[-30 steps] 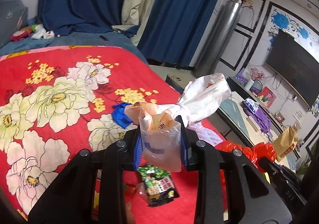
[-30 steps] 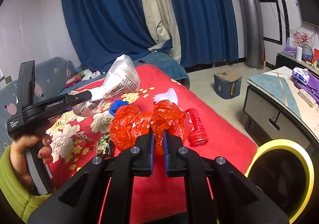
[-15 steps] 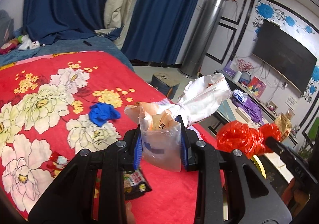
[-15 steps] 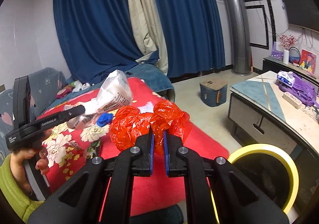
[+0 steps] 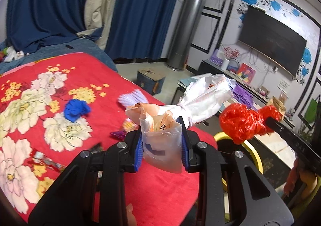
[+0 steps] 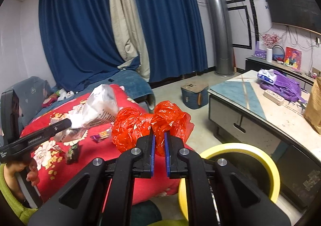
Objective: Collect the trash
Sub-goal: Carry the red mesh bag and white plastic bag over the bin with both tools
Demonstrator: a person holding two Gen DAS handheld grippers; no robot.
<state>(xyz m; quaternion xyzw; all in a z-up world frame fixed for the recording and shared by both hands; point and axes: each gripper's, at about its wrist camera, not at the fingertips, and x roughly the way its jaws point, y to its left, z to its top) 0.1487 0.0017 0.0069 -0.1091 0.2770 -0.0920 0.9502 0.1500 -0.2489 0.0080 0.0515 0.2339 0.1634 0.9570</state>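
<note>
Left gripper (image 5: 162, 143): jaws clamped on a clear plastic bag (image 5: 161, 148) w/ orange wrappers inside, a knotted white bag (image 5: 206, 98) bunched w/ it and sticking out fwd-right, both held in the air above the bed's edge. Right gripper (image 6: 158, 146): jaws nearly together, pinching a crumpled red plastic bag (image 6: 150, 125), which balloons out on both sides of the blue pads, held above the floor just off the bed corner. Yellow-rimmed bin (image 6: 262, 157) sits on the floor below and right of the red bag, beside the bed and in front of the low bench (image 6: 250, 95). Still lying on the red floral bedspread (image 5: 60, 77): a dark snack packet (image 6: 72, 151), a small purple wrapper (image 6: 96, 137), a blue crumpled wad (image 5: 77, 108) and a pale lilac fringed piece (image 5: 131, 98) nearer the bed's far edge. Further back, a small blue box (image 6: 193, 93) on the floor, then blue curtains (image 6: 76, 31) and a silver column unit (image 6: 219, 31) by the wall; TV (image 5: 270, 39) on the right wall.
</note>
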